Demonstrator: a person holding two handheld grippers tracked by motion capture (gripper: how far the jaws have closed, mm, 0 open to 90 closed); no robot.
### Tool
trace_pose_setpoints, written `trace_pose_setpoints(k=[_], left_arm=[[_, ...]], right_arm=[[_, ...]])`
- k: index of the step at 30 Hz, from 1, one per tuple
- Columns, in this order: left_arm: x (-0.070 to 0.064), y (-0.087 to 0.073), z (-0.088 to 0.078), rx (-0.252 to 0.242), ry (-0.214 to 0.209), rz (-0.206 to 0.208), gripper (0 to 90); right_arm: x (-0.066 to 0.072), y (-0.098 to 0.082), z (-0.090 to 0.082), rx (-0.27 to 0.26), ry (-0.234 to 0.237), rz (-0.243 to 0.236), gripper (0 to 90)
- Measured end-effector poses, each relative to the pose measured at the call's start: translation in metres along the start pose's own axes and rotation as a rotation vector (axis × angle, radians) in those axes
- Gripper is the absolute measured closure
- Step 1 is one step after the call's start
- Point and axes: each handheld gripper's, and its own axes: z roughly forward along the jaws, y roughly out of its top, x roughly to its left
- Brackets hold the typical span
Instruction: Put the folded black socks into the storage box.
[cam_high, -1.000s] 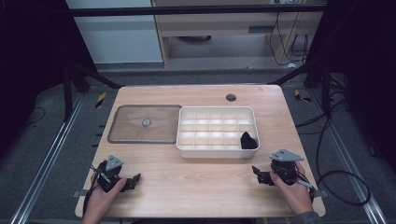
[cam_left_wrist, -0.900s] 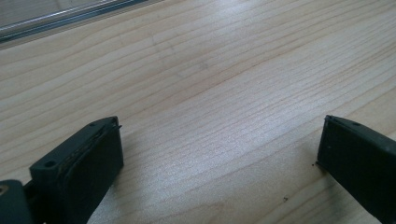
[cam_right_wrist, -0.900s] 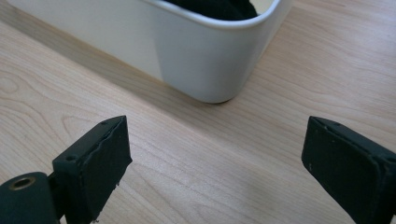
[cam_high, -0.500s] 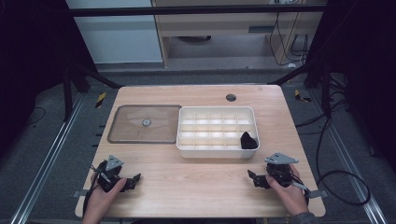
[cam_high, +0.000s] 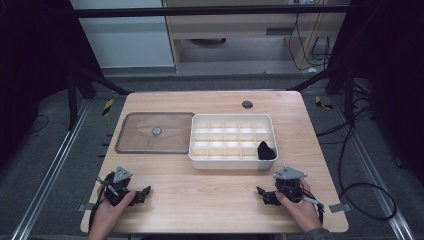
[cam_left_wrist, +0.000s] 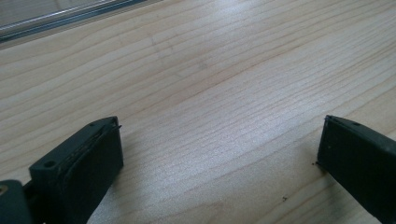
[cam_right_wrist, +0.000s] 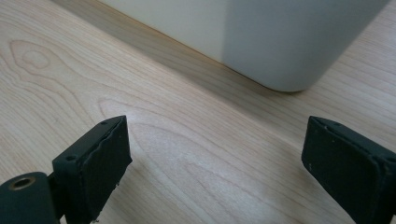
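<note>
High view: the left gripper (cam_high: 142, 194) rests low on the wooden table (cam_high: 210, 210) near the front left corner, held by the person's left hand (cam_high: 107, 217), a grey three-cornered plate on top. Its jaws stand spread apart with nothing between them; the left gripper view confirms this, showing the left gripper (cam_left_wrist: 219, 149) over bare wood grain, and a strip of the transparent lid's edge at the top left corner.

The right gripper (cam_high: 263, 194) lies near the front right of the table, held by the right hand (cam_high: 300, 210), jaws pointing toward the table's middle. They too are released and empty. In the right gripper view, the right gripper (cam_right_wrist: 215, 149) faces bare wood, with a rounded corner of the white compartment box (cam_right_wrist: 261, 42) just beyond.

Behind both grippers, at mid-table, the white compartment box (cam_high: 200, 150) sits open, its interior divided into a grid of cells. A small black object (cam_high: 266, 150) lies in the front right cell; its kind cannot be told. Just beside the box on its left, a transparent lid (cam_high: 156, 132) lies flat, a small round knob at its centre. A dark round hole (cam_high: 247, 104) marks the table's far edge.
</note>
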Motion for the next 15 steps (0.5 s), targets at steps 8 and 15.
trace_pose_setpoints(k=[8, 15], left_arm=[[0.0000, 0.0000, 0.0000, 0.000, -0.001, 0.000, 0.0], [0.0000, 0.0000, -0.0001, 0.002, -0.002, 0.000, 0.0]], right_arm=[[0.0060, 0.0031, 0.0059, 0.012, 0.003, -0.022, 8.3], [0.0080, 0.0050, 0.0097, 0.044, -0.002, -0.015, 7.2]])
